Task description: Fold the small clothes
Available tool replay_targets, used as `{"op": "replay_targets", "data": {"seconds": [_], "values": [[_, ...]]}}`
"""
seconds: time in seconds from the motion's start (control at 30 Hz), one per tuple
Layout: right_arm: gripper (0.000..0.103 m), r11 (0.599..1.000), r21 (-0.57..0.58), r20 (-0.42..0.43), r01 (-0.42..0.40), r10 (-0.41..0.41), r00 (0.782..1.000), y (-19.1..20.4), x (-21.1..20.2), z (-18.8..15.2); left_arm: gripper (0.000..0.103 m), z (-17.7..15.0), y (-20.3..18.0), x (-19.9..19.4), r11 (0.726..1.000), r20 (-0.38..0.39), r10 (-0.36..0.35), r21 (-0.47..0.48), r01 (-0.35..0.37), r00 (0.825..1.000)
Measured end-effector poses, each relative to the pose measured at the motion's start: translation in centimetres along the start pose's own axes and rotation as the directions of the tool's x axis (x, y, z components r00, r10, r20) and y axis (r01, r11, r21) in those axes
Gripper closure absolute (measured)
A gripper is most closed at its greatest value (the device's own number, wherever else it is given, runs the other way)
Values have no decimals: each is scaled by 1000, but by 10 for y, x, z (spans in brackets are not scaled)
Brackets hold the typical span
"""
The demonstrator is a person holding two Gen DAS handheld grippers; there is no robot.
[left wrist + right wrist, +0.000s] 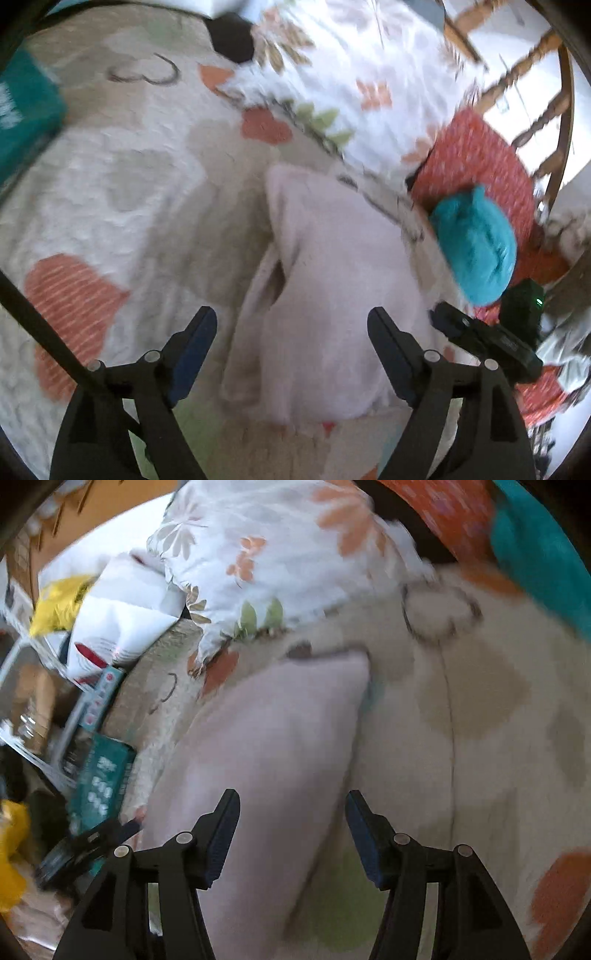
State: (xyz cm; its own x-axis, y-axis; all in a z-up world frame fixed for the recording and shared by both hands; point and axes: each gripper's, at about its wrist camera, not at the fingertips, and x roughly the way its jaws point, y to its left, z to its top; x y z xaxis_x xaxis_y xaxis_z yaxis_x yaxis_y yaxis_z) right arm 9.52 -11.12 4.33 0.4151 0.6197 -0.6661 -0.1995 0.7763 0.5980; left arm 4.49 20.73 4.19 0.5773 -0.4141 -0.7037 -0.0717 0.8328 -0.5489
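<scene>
A pale pink small garment (325, 288) lies folded lengthwise on the patterned bedspread (122, 192). My left gripper (291, 321) is open and empty, hovering over the garment's near end. In the right wrist view the same pink garment (266, 746) lies under my right gripper (291, 805), which is open and empty, its fingers apart above the cloth. The right gripper (480, 332) shows at the right of the left wrist view. The left gripper (85, 845) shows blurred at the lower left of the right wrist view.
A floral pillow (354, 74) lies beyond the garment. An orange bag (484, 166) with a teal cloth (476, 243) sits at the right by a wooden chair (546, 92). A teal box (26, 107) is at the left; boxes and papers (99, 709) clutter the bed's side.
</scene>
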Motion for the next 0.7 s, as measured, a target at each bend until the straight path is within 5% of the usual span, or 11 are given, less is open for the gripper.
{"op": "replay_targets", "data": {"seconds": [0.07,0.17,0.27,0.37,0.57,0.7], "values": [[39,996,24,-19,-80,81,997,4,15,-11,20,1,0,19,1000,-43,-6,-17,5,999],[42,996,-1,-18,-84,84,996,18,40,-22,21,-5,4,41,996,-104,-30,-86,21,994],[72,991,36,-36,-127,129,991,17,47,-16,54,-16,-8,42,997,-114,-15,-79,6,993],[76,988,43,-28,-148,150,988,10,26,-11,62,-24,-29,35,997,-111,-23,-74,14,994],[77,995,26,39,-94,93,995,-30,-49,-32,68,-54,-92,32,996,-141,-79,18,83,987],[72,997,34,9,75,-75,997,-64,-66,-54,60,-78,-106,52,996,-167,23,85,-8,986]]}}
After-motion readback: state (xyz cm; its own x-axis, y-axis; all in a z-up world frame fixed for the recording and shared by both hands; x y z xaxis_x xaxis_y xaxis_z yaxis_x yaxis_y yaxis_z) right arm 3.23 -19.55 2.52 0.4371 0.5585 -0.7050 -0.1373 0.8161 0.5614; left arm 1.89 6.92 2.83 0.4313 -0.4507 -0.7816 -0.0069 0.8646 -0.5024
